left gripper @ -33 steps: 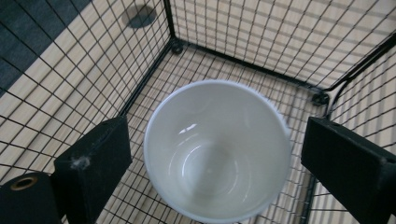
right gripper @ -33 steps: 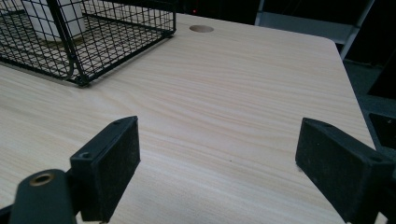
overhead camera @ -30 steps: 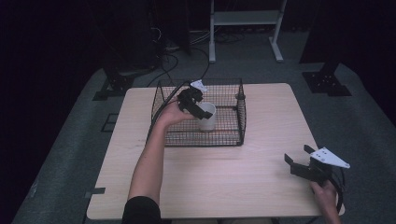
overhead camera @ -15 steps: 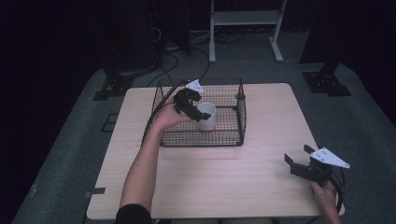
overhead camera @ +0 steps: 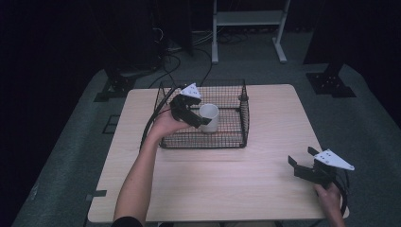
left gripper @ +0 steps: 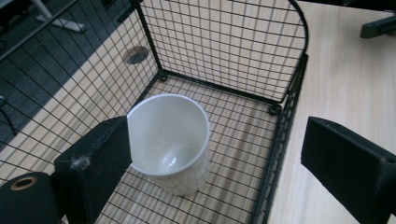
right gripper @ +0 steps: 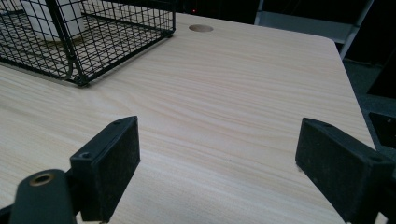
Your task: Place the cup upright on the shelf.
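At the left of the high view, the person's left hand (overhead camera: 165,124) reaches over the wire basket (overhead camera: 239,141) with the left gripper (overhead camera: 196,116). Its jaws are spread wide and empty, one pad just beside the cup's rim, the other out over the basket's wall in the left gripper view. The white cup (left gripper: 169,140) stands upright on the basket floor, near the middle, mouth open and nothing inside. It looks like glazed ceramic — rigid, smooth, likely slippery, and breakable if knocked against the wire. A sound hold would be across the wall just below the rim, or one pad inside and one outside. Farther right, the wooden table (overhead camera: 265,179) lies bare; at its right edge the right gripper (overhead camera: 302,166) rests low, jaws apart — holding nothing.
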Available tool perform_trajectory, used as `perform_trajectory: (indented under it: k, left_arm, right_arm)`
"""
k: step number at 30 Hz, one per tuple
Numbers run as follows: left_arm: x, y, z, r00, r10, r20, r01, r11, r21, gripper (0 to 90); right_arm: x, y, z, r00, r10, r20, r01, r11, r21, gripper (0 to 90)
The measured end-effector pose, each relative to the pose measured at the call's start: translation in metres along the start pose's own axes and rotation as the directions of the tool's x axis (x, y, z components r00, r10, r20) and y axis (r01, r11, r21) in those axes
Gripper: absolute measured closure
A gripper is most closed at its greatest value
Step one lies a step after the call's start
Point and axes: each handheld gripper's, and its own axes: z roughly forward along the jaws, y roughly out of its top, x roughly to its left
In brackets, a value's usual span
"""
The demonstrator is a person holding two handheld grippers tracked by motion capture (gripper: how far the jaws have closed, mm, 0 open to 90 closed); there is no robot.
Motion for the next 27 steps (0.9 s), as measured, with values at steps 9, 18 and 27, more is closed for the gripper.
perform_trajectory:
  k: [9, 18, 27]
  left_arm:
    - [-0.016, -0.002, -0.013, 0.9997, 0.016, -0.017, -0.017, 0.999, -0.042, 7.9]
    - [-0.03, -0.01, -0.02, 0.9994, 0.022, -0.029, -0.023, 0.9989, -0.04, 7.8]
    - [-0.043, -0.022, -0.028, 0.9993, 0.012, -0.037, -0.015, 0.9971, -0.075, 7.8]
  right_arm:
    - [0.0, 0.0, 0.0, 1.0, 0.0, 0.001, 0.0, 1.0, 0.001, 13.0]
    - [0.0, 0.0, 0.0, 1.0, -0.006, 0.0, 0.006, 1.0, -0.001, 13.0]
    - [0.0, 0.0, 0.0, 1.0, -0.001, -0.001, 0.001, 1.0, 0.002, 13.0]
